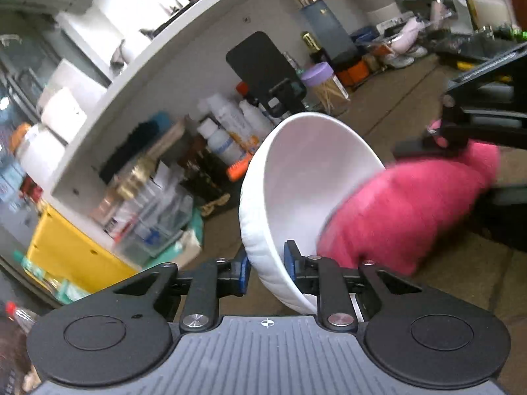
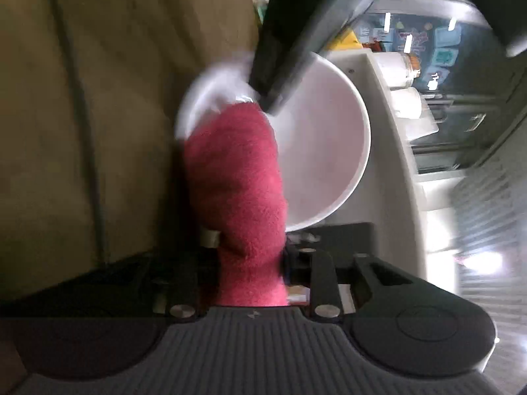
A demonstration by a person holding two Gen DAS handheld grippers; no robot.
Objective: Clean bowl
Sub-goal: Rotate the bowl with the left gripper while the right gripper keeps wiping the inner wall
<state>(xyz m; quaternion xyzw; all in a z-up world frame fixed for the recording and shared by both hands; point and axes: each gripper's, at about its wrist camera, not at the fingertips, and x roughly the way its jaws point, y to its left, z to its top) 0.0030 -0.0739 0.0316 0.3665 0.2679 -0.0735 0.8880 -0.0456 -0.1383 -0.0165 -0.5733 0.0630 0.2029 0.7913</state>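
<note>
My left gripper [image 1: 268,265] is shut on the rim of a white bowl [image 1: 296,177], one blue pad outside and one inside, holding it tilted in the air. My right gripper [image 2: 252,273] is shut on a pink cloth [image 2: 237,177], whose end presses into the bowl [image 2: 326,151] at its rim. In the left wrist view the cloth [image 1: 405,210] fills the bowl's right side, with the right gripper [image 1: 461,135] behind it. In the right wrist view the left gripper [image 2: 283,65] reaches in from above. Both views are motion-blurred.
A white shelf [image 1: 138,75] holds bottles [image 1: 230,125], a purple-lidded jar [image 1: 324,89] and a black phone on a stand [image 1: 263,65]. A yellow box [image 1: 72,250] stands lower left. Brown tabletop [image 2: 82,115] lies below.
</note>
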